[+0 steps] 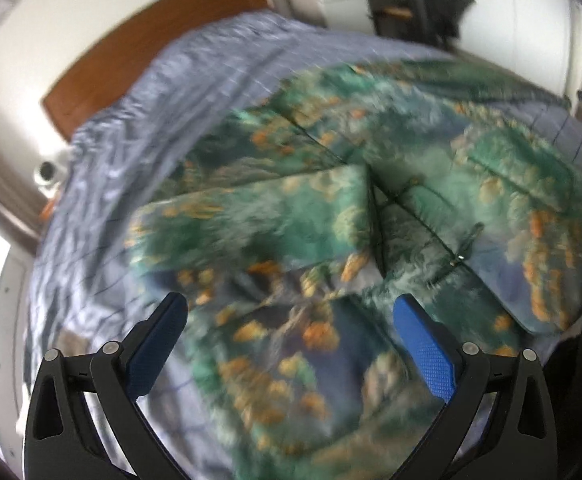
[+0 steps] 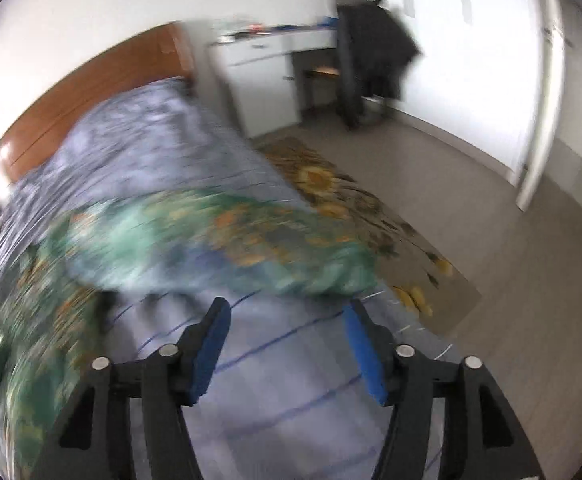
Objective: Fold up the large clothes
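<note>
both tools (image 1: 289, 304) (image 2: 287, 312) apart, seemingly empty

My left gripper (image 1: 291, 308): matte black frame, two curved arms per side with slotted cut-outs, four round silver pivot pins across the top. Blue pads (image 1: 425, 344) on the inner faces, with a fine knurled texture. My right gripper (image 2: 285, 314): same black linkage, same silver pins, same blue pads (image 2: 365, 354). I see no cables or markings.
</note>
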Tool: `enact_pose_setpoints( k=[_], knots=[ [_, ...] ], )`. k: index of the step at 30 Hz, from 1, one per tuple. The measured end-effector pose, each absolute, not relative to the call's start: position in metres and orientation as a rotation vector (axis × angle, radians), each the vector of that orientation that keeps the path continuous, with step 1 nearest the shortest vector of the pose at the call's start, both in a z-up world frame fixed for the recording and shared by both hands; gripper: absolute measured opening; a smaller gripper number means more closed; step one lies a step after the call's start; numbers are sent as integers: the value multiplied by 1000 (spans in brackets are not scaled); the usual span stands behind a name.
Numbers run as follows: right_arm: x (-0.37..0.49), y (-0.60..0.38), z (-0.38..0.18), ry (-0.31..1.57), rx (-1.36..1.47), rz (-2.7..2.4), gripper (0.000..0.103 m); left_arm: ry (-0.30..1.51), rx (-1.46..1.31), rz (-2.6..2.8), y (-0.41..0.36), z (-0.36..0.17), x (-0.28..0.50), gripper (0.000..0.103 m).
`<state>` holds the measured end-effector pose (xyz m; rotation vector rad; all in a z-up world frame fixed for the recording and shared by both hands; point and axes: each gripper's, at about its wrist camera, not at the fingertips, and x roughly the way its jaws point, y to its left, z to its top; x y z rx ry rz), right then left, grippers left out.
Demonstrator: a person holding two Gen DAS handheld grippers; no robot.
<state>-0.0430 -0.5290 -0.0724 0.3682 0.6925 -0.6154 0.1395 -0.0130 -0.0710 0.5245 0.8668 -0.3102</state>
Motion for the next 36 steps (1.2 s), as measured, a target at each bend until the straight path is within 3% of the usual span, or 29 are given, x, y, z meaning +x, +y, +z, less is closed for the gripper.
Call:
enact_pose_setpoints(
  k=[7,10,12,15,20,27,34,36],
  knots=[
    [-53,-437,-69,751,277,-426,63,989,642,-419,-52,-137,192,102],
    [-56,-409,-70,765,244,-370,63,1045,601,-484,-51,-143,195,70],
    [-55,-394,-67,765,213,-344,63,1053,580,-490,-51,-143,195,37],
    [-49,-378,-63,754,182,-324,63,1041,506,-444,-39,-133,198,22],
    [-44,-370,-55,740,164,-302,63,953,220,-364,25,-67,200,21],
    [-48,-376,-54,743,141,-325,63,762,-62,-77,180,33,183,21],
    [-49,-379,-66,760,158,-312,63,780,-207,265,309,17,163,23],
    [-51,-379,-72,776,159,-302,63,812,-239,350,332,-2,160,36]
  ],
)
